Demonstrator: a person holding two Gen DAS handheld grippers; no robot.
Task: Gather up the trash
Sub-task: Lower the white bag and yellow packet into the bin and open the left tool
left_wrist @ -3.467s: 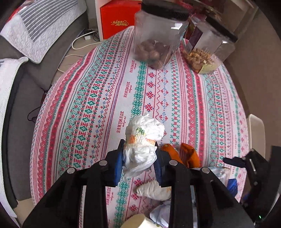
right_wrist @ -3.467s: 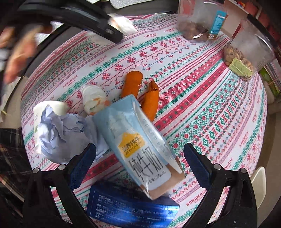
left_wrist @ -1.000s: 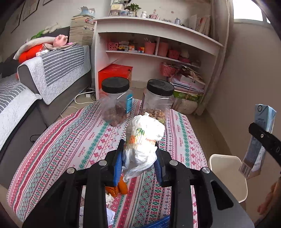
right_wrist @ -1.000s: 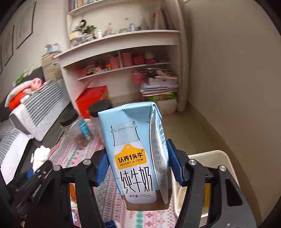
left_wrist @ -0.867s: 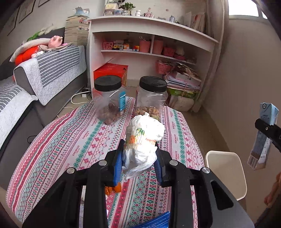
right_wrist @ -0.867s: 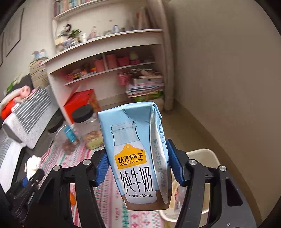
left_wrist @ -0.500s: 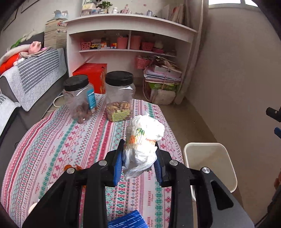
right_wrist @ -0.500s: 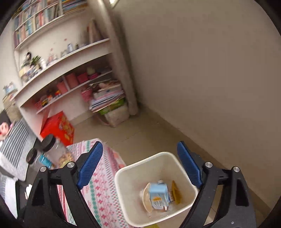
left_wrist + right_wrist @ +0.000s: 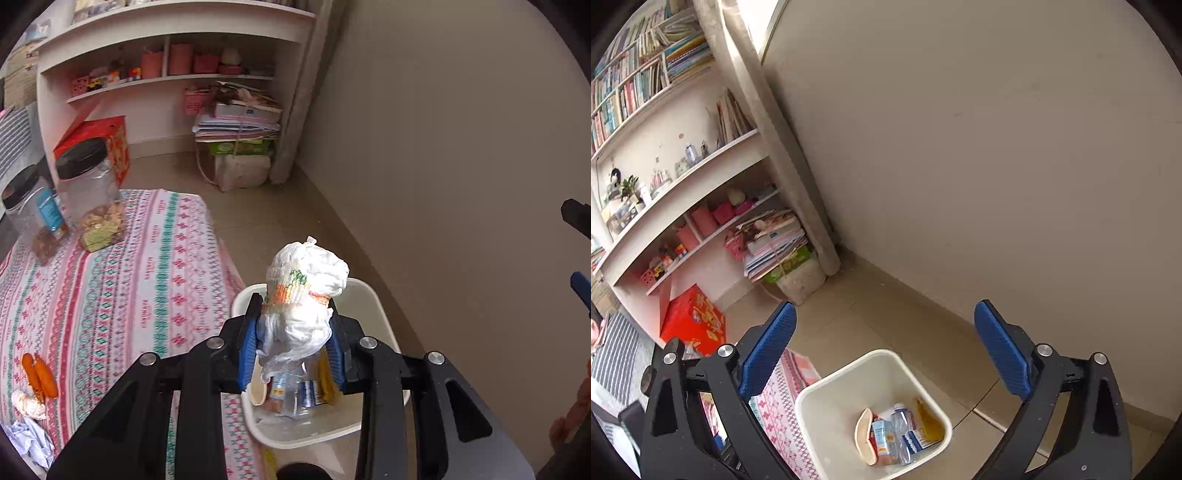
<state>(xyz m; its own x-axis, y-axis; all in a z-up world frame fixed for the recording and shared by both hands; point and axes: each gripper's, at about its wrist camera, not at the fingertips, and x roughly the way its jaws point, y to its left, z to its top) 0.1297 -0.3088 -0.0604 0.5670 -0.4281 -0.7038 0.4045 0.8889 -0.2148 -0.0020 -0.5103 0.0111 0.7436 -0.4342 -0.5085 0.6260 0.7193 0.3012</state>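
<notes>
Wad over bin, carton already dropped

Left gripper [image 9: 293, 349] jaws starting to open, white plastic wad [image 9: 304, 291] still between the pads, hanging over the bin [image 9: 373, 295] at lower centre. Right gripper [image 9: 882, 350] jaws opening wide w/ nothing between; the milk carton [image 9: 882, 437] it held a sec ago now lies in the bin w/ other trash. Bin sits just beside counter [image 9: 110, 288] edge, wall close on right; more scraps [image 9: 27, 402] left on counter, lower left.

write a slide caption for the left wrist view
Left tool holding crumpled white wrapper above cream plastic bin
</notes>
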